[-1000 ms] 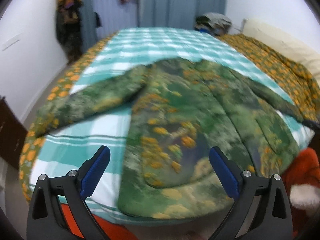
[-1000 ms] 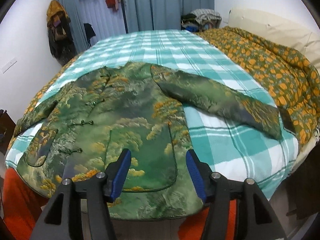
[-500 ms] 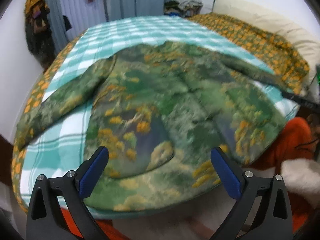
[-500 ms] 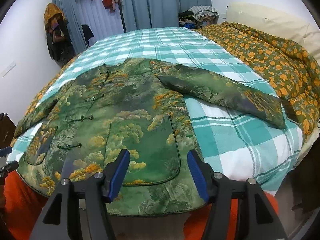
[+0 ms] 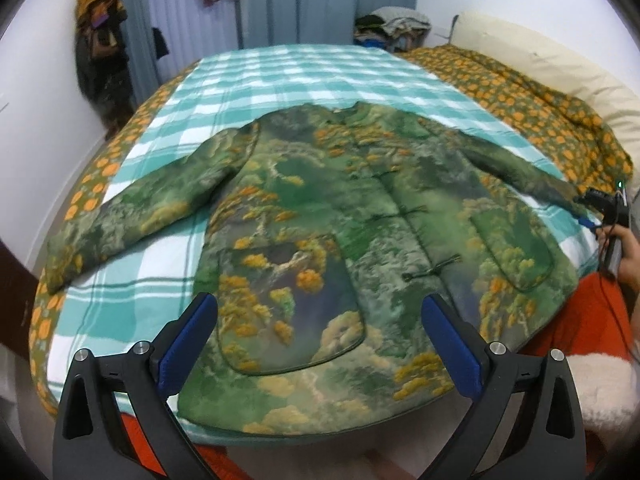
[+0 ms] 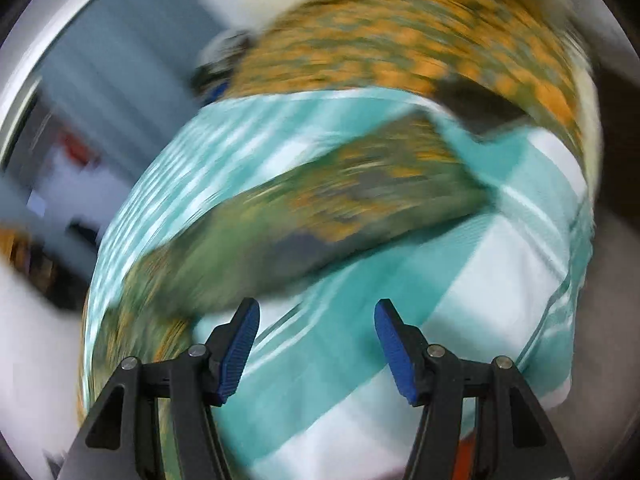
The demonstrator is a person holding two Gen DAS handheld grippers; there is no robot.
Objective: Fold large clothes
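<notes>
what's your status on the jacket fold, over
Left gripper open, empty, above jacket hem. Right gripper open, empty, near right sleeve; view blurred. Jacket flat on plaid blanket, unfolded. Nothing on it.

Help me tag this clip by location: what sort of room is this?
Most likely a bedroom. A green patterned jacket lies spread on a bed with a teal plaid blanket; a cream pillow sits at the far side, and curtains hang behind.

Left wrist cam is looking from the near end of the bed (image 5: 280, 76), facing far down it, w/ the whole jacket (image 5: 360, 248) showing. Right wrist cam is sitting close, tilted, blurry, looking at the jacket's right sleeve (image 6: 320, 208). Both are sharing that sleeve & checked blanket (image 6: 360, 360).
</notes>
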